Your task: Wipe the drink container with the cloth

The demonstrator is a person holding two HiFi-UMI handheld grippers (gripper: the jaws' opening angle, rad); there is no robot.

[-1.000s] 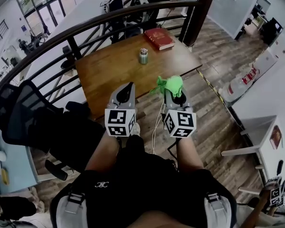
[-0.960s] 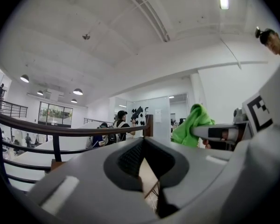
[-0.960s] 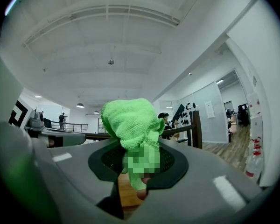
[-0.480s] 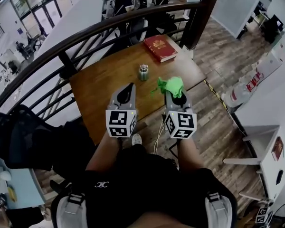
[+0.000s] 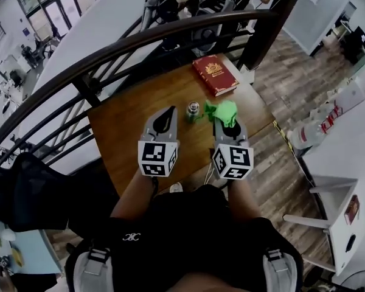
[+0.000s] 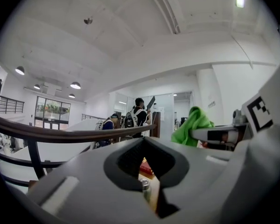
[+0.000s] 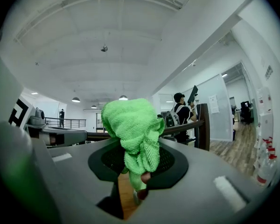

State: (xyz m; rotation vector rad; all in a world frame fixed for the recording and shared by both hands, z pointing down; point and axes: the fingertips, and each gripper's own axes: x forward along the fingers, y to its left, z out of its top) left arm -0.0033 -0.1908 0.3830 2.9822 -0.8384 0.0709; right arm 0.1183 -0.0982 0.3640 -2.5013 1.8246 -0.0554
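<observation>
Wiping can start: right gripper (image 5: 226, 123), clamping fluffy green cloth (image 5: 222, 109), has arrived at three o'clock of steel drink container (image 5: 193, 109); left gripper (image 5: 166, 115) clenched empty.

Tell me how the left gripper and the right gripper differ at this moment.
The left gripper has its jaws shut on nothing; the right gripper has its jaws shut on the green cloth. In the head view the left gripper lies left of the drink container, the right gripper right of it. Both point out over the wooden table.
</observation>
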